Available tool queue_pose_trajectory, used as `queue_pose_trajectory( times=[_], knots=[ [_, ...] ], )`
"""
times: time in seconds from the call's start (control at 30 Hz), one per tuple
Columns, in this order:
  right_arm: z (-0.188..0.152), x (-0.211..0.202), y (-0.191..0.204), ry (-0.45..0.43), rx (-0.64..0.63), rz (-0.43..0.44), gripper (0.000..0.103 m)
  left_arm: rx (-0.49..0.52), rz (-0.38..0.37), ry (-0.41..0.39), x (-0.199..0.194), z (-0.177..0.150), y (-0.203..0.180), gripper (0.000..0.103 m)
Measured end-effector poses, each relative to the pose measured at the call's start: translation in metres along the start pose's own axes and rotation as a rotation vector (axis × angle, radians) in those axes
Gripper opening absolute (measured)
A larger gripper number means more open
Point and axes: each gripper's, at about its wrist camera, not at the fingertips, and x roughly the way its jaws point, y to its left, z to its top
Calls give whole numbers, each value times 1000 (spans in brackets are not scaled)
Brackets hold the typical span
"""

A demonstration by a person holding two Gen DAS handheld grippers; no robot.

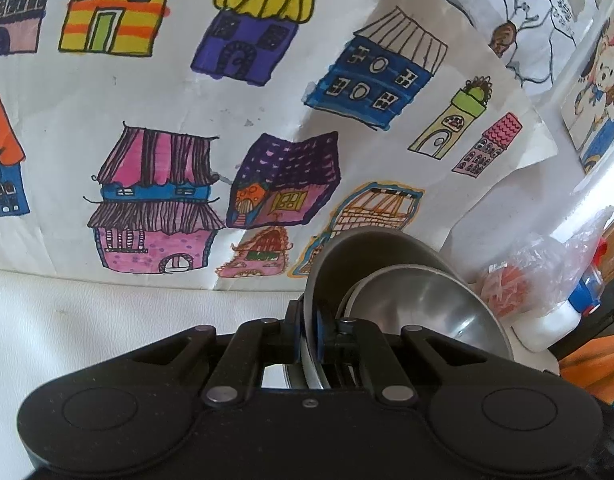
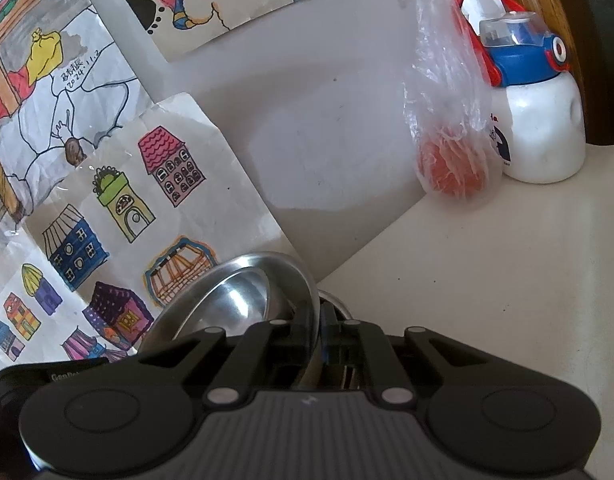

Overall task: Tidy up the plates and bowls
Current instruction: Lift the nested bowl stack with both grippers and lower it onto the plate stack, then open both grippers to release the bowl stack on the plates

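Note:
In the left wrist view my left gripper (image 1: 309, 334) is shut on the rim of a steel bowl (image 1: 371, 252) held on edge. A second steel bowl (image 1: 427, 304) sits just to its right, its hollow facing me. In the right wrist view my right gripper (image 2: 317, 332) is shut on the rim of a steel bowl (image 2: 235, 300), tilted up, with another rim (image 2: 303, 280) close behind it. Both bowls are held together above the white table (image 2: 487, 280).
Children's drawings of houses (image 1: 167, 180) hang on the wall behind. A plastic bag with something orange (image 2: 453, 160) and a white bottle with a blue and red lid (image 2: 539, 136) stand at the table's back right. An orange object (image 1: 595, 368) lies at the right edge.

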Motion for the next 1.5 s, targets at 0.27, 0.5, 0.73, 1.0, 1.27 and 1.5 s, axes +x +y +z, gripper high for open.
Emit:
queue_pose_trajectory(
  times=[0.27, 0.5, 0.73, 1.0, 1.27, 1.5],
  knots=[
    [-3, -2, 2, -28, -41, -10, 9, -30, -26, -15, -4, 1, 5, 8],
    [-4, -4, 6, -48, -70, -25, 14, -48, -33, -26, -8, 0, 10, 14],
    [-7, -15, 4, -73, -101, -42, 28, -53, -57, -51, -19, -3, 11, 23],
    [-7, -37, 3, -115, -122, -48, 49, -38, -65, -84, -37, -8, 9, 40],
    [-13, -69, 6, -167, -164, -44, 69, -8, -89, -127, -66, -18, 8, 58],
    [-20, -108, 17, -234, -206, -36, 89, 54, -110, -192, -100, -26, 2, 80]
  ],
)
